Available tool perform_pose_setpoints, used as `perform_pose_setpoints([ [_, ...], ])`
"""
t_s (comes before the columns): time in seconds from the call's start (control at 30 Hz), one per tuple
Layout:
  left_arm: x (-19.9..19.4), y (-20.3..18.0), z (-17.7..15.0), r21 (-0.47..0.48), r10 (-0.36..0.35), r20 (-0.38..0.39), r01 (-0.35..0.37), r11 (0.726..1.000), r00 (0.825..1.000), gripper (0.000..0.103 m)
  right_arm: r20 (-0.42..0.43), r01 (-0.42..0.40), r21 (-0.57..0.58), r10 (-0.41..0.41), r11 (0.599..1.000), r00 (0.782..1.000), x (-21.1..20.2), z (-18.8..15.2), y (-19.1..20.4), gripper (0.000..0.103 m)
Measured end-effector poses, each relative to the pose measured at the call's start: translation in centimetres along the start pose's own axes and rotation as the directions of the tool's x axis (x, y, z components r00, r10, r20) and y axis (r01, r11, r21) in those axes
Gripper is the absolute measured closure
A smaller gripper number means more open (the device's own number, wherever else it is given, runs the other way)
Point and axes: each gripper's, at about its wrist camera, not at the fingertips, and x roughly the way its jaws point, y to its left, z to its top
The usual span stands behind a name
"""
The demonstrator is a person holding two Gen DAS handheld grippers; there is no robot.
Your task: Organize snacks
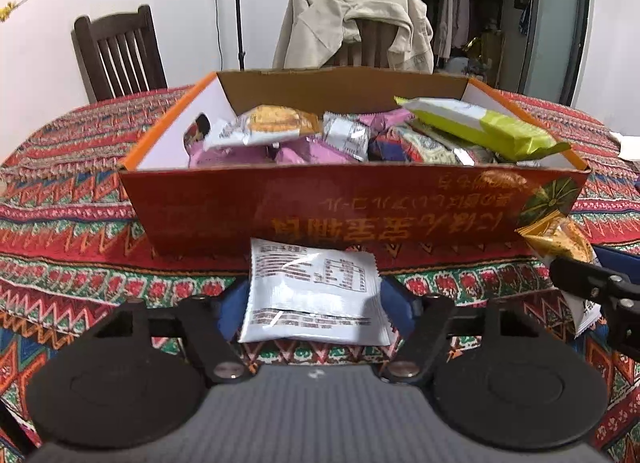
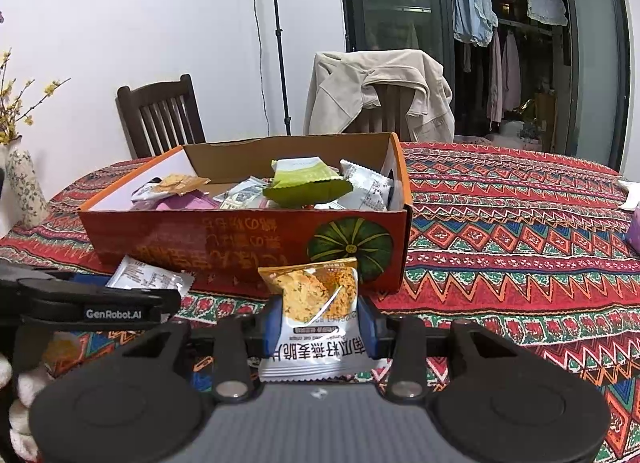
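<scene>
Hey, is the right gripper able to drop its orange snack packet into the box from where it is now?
Probably yes. The right gripper is shut on the orange snack packet just before the box, whose top is open. Only the near wall stands between, so it would need lifting over.

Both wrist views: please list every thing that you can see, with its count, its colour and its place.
cardboard box: one, orange-red, open, on the tablecloth
packets in the box: several, purple, white, orange, green; exact count unclear
white packet: one, in front of the box
orange-and-white packet: one, in front of the box
tablecloth: one, red patterned, over the table
chairs: two, dark wood, behind the table
jacket: one, beige, over the right chair
vase: one, white floral, table's left edge
stand: one, black, by the wall
left gripper: black, blue pads, gripping the white packet
right gripper: same, gripping the orange-and-white packet
</scene>
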Motion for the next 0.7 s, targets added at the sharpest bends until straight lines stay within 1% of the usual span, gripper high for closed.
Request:
perform_pose_setpoints([
  [0.03,0.0,0.0,0.1,0.002,-0.005,-0.001,0.005,1.000,1.000,0.056,0.001,-0.001,-0.001,0.001,1.000,1.000,0.0,0.0,0.0,0.064],
  [0.07,-0.1,0.1,0.1,-0.005,-0.025,-0.005,0.025,1.000,1.000,0.056,0.004,-0.003,-0.001,0.003,1.000,1.000,-0.1,0.0,0.0,0.064],
  [0.17,-0.1,0.1,0.1,0.001,-0.031,-0.008,0.031,1.000,0.999,0.056,0.008,-0.007,-0.002,0.007,1.000,1.000,-0.2,0.0,0.1,0.064],
  [0.43,-1.1,0.4,0.2,-0.003,-0.052,0.011,0.052,0.999,0.999,0.070,0.023,-0.008,-0.005,0.008,1.000,1.000,-0.5,0.0,0.1,0.064],
  [0.53,-2.0,0.5,0.2,-0.003,-0.061,0.034,0.061,0.998,0.998,0.076,0.031,-0.007,-0.006,0.007,1.000,0.999,-0.7,0.0,0.2,0.064],
  [0.7,-3.6,0.5,0.1,-0.001,-0.074,0.081,0.075,0.997,0.994,0.081,0.044,-0.008,-0.012,0.008,1.000,0.999,-0.9,0.0,0.3,0.064],
])
